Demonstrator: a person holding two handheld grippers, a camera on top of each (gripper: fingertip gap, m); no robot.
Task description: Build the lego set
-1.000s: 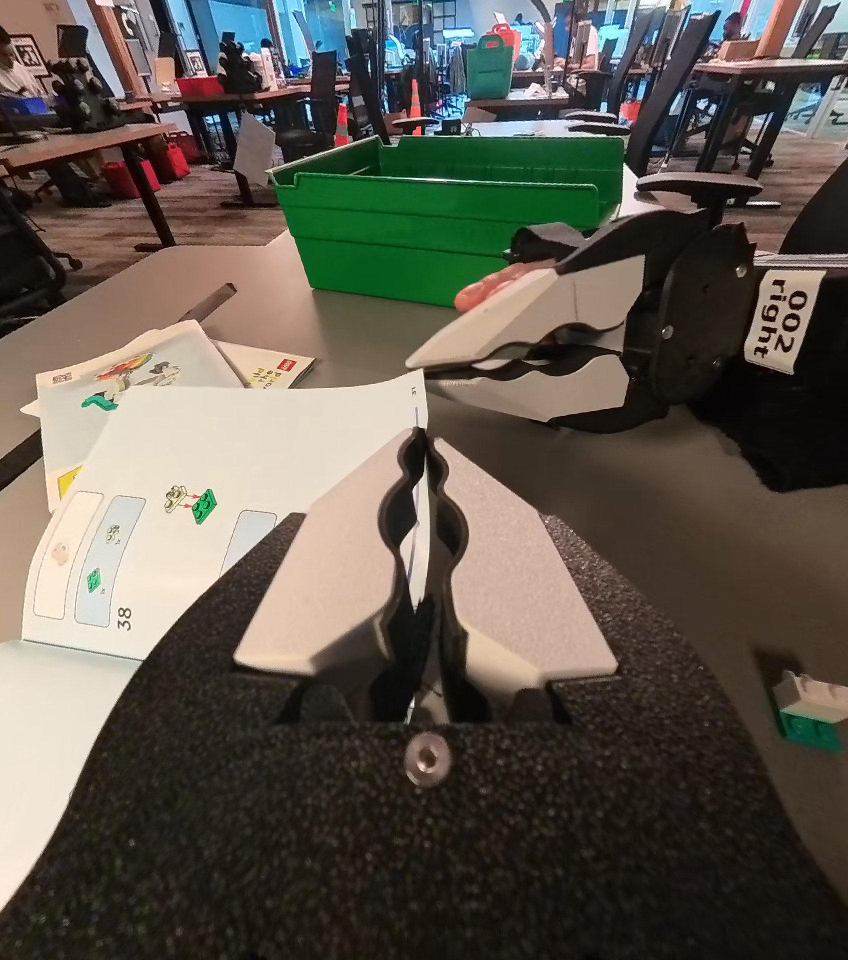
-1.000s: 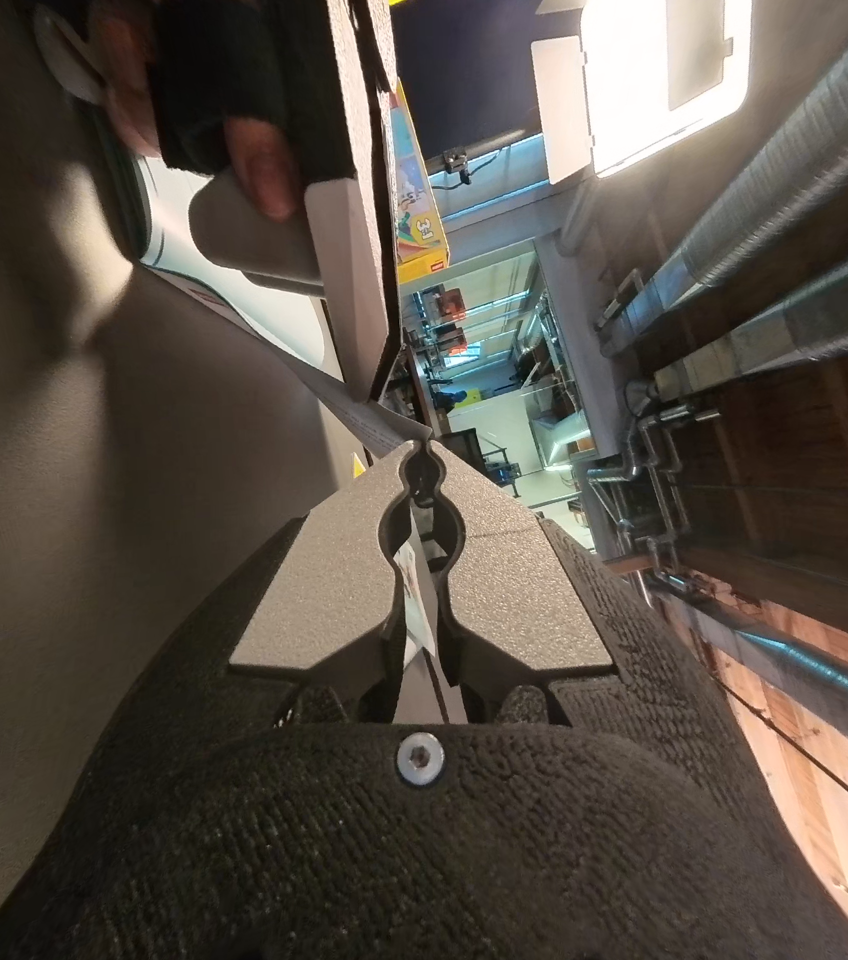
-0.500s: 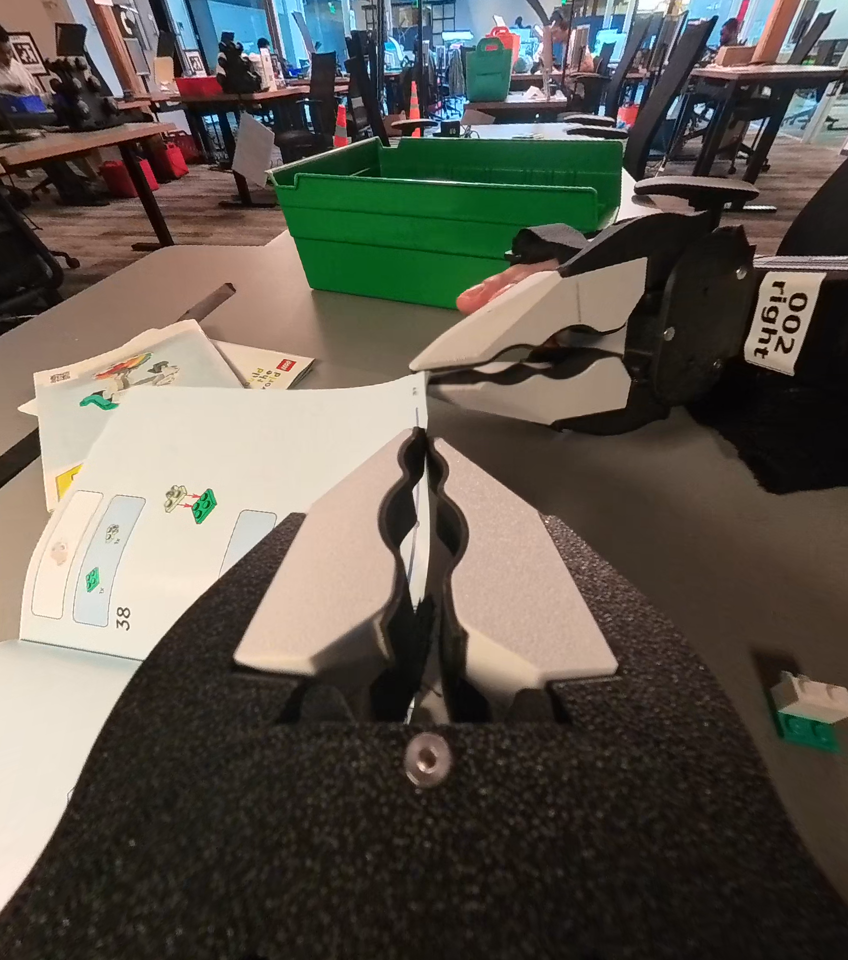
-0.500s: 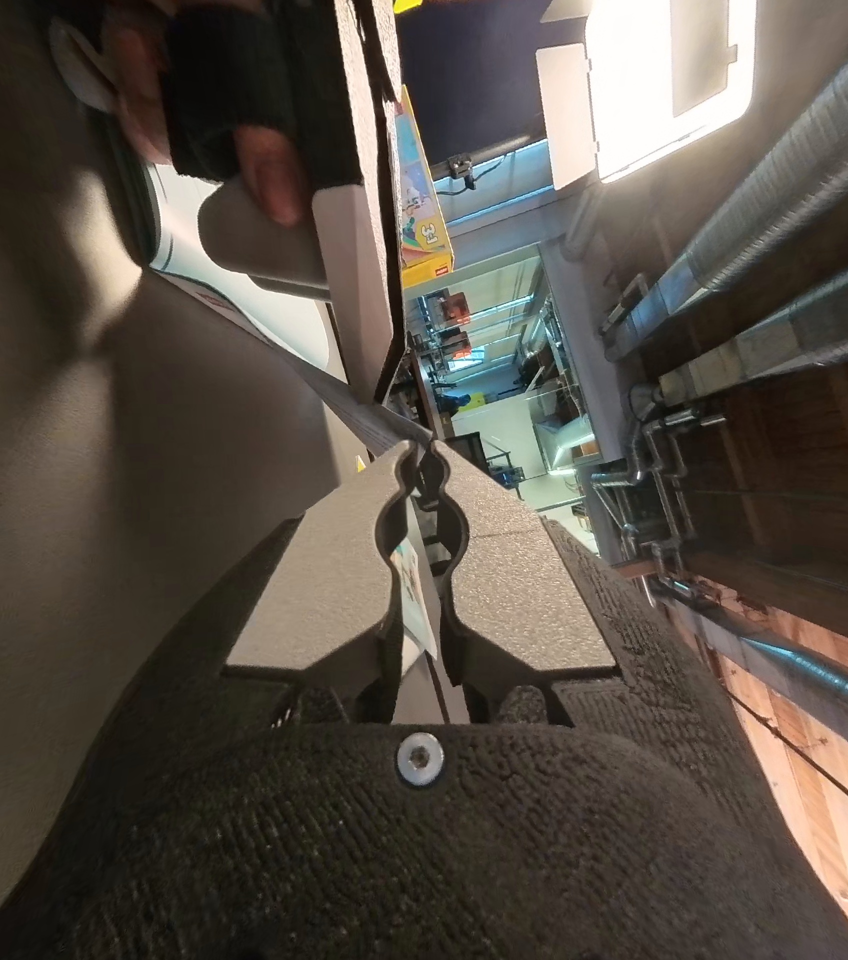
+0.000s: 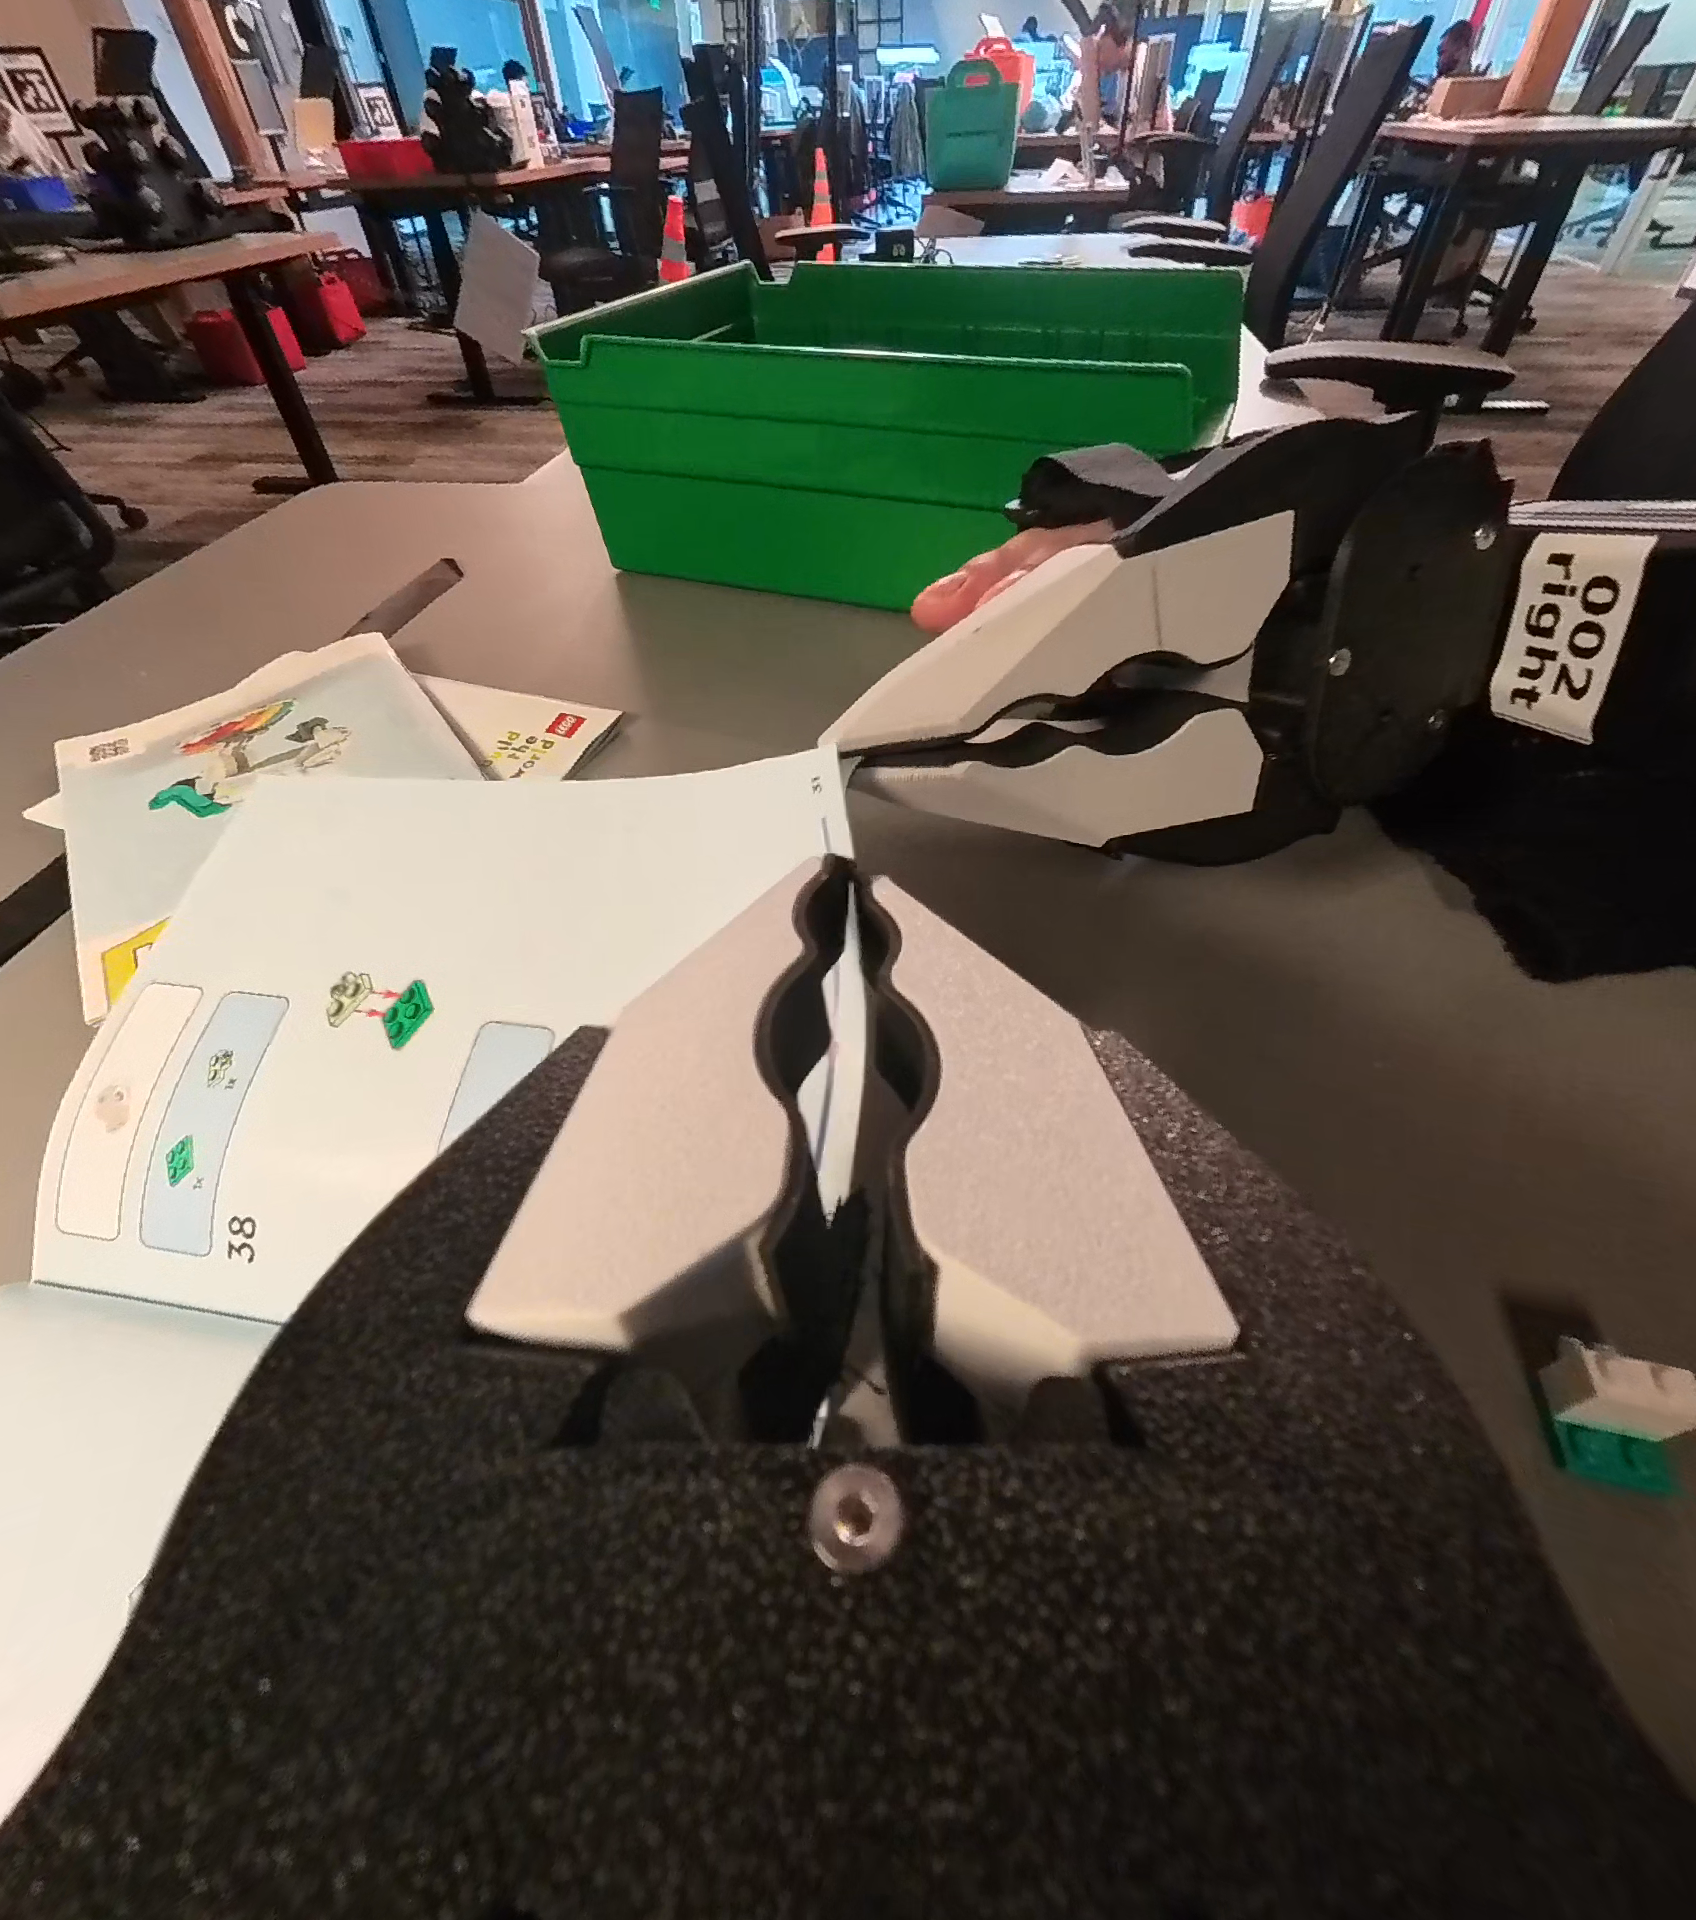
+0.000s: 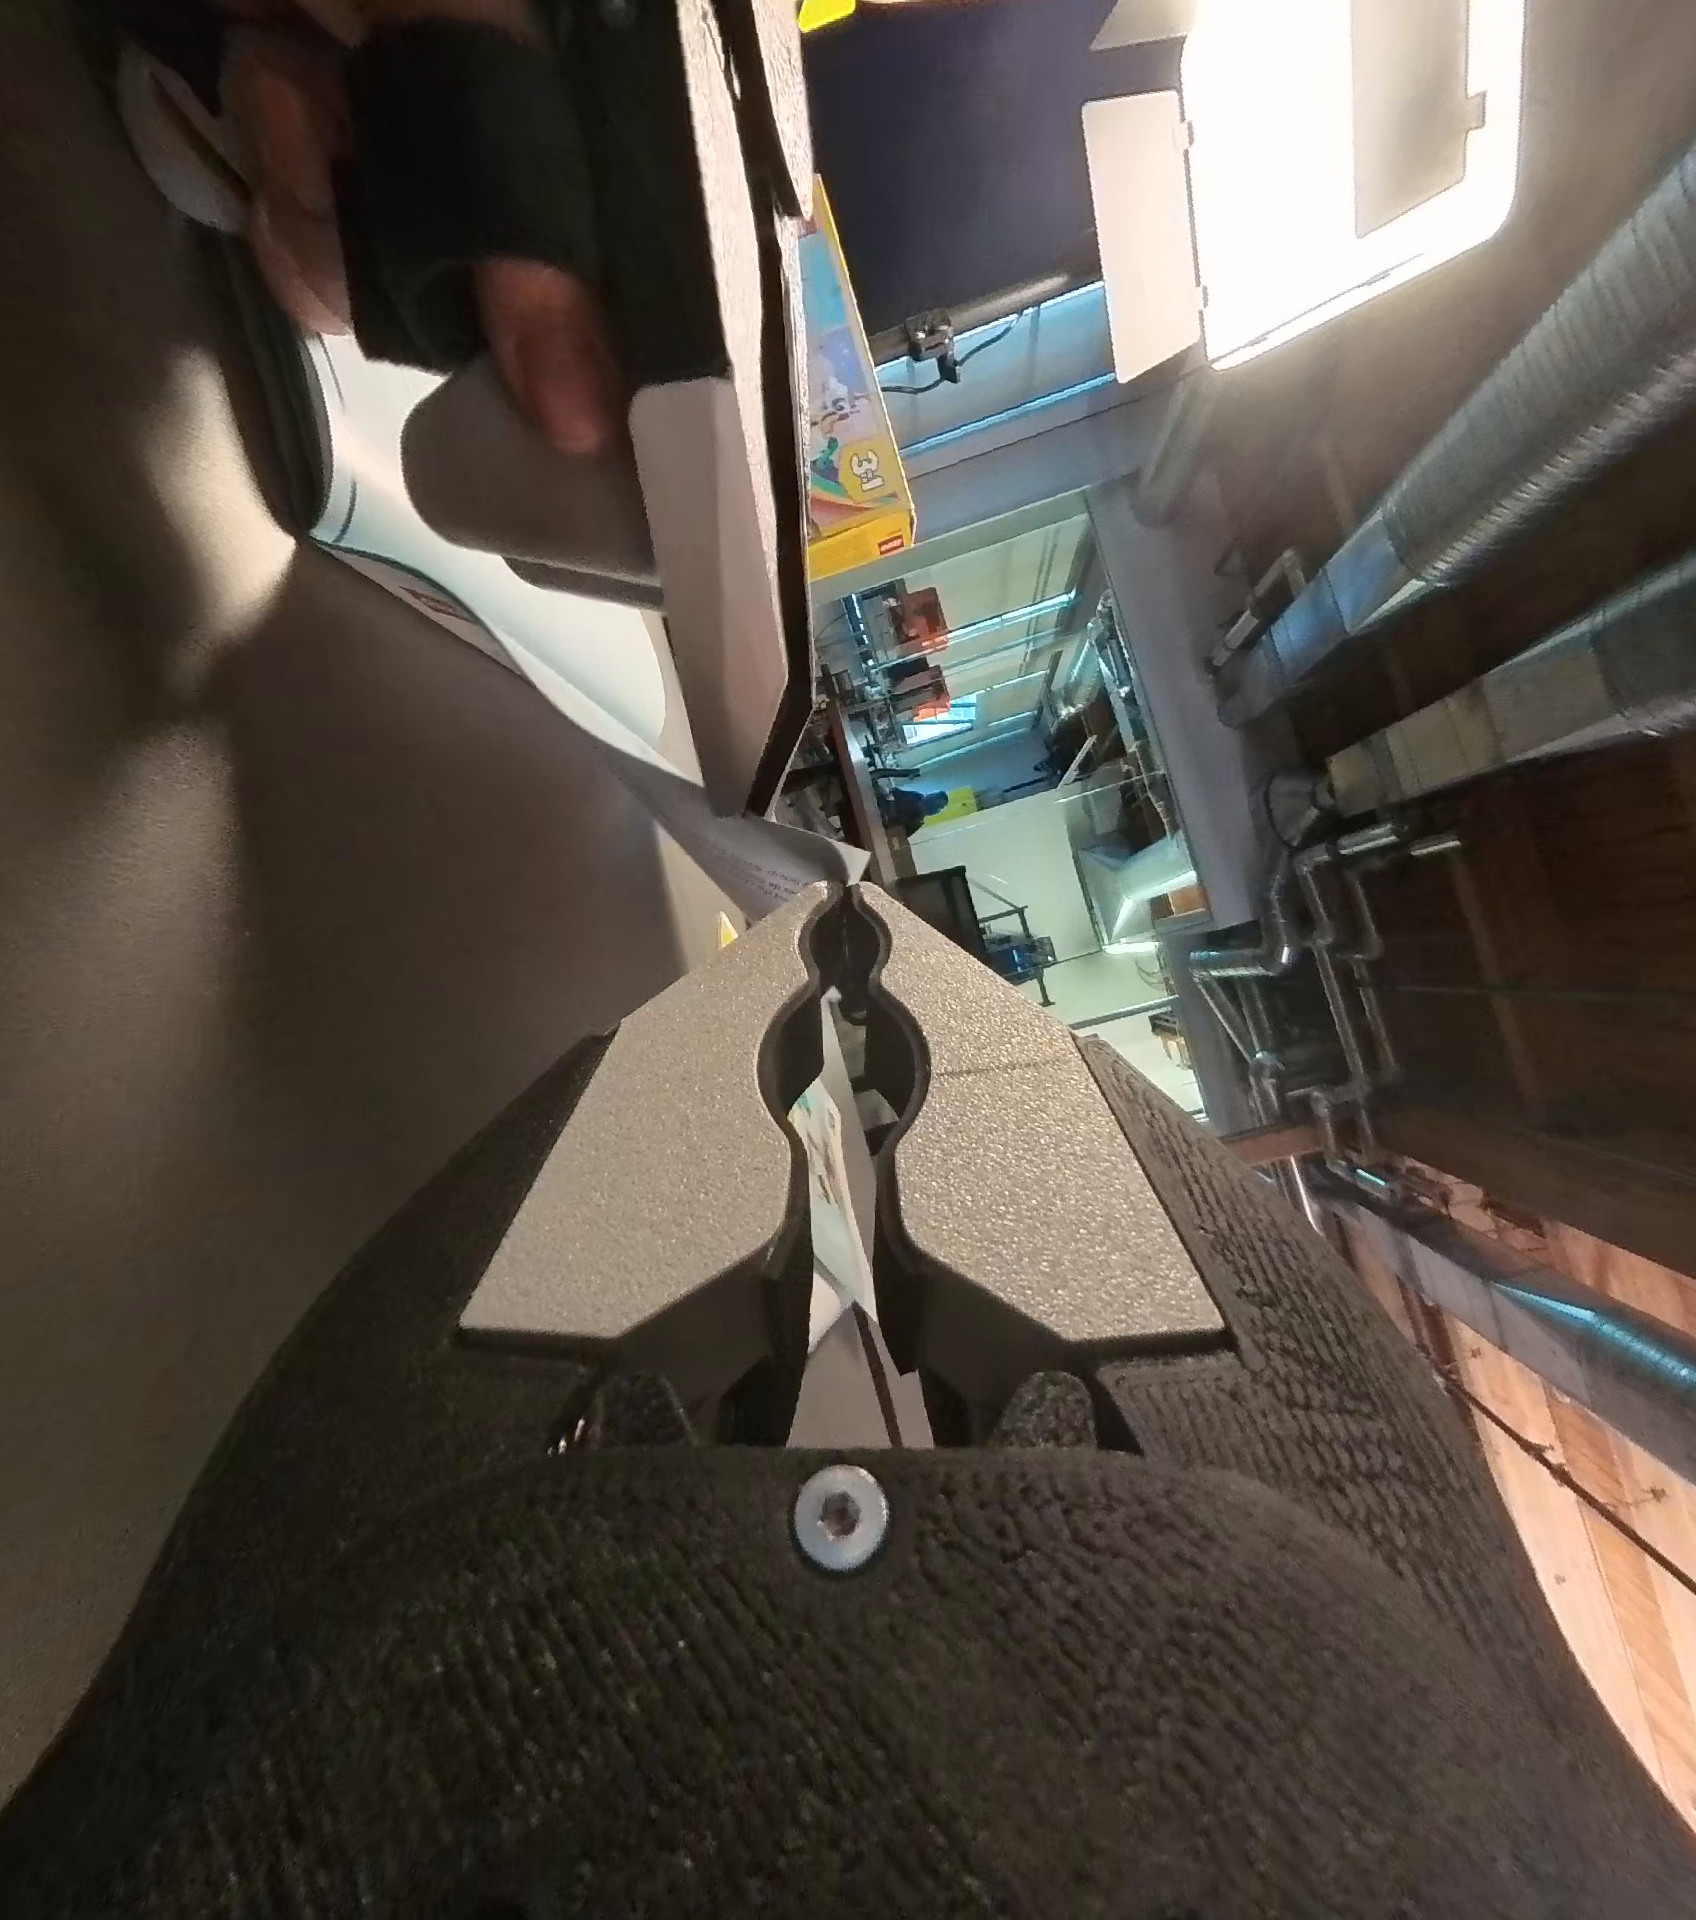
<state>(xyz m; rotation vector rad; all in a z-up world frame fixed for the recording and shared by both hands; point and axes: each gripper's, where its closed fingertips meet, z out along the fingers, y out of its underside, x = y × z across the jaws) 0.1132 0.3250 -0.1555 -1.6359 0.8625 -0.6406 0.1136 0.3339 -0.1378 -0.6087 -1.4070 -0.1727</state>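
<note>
An open instruction booklet [image 5: 470, 914] lies on the grey table [image 5: 1187, 1091], one page lifted. My left gripper [image 5: 839, 868] is shut on that page's right edge; the paper runs down between its fingers. My right gripper [image 5: 849, 753] lies on its side just beyond, tips at the page's top corner. In the right wrist view the right gripper [image 6: 842, 888] is shut, with the page [image 6: 828, 1174] between its jaws, and the left gripper [image 6: 771, 790] is close in front. A small grey brick on a green plate [image 5: 1618, 1418] sits on the table to the right.
A green bin [image 5: 875, 447] stands at the back of the table. Two more leaflets [image 5: 252, 748] lie left of the open booklet. A yellow set box [image 6: 849, 416] shows in the right wrist view. Desks and chairs fill the room behind. The grippers are tip to tip, or close to it.
Almost nothing. Both grippers stay shut on the same page, and the right gripper has shifted only slightly.
</note>
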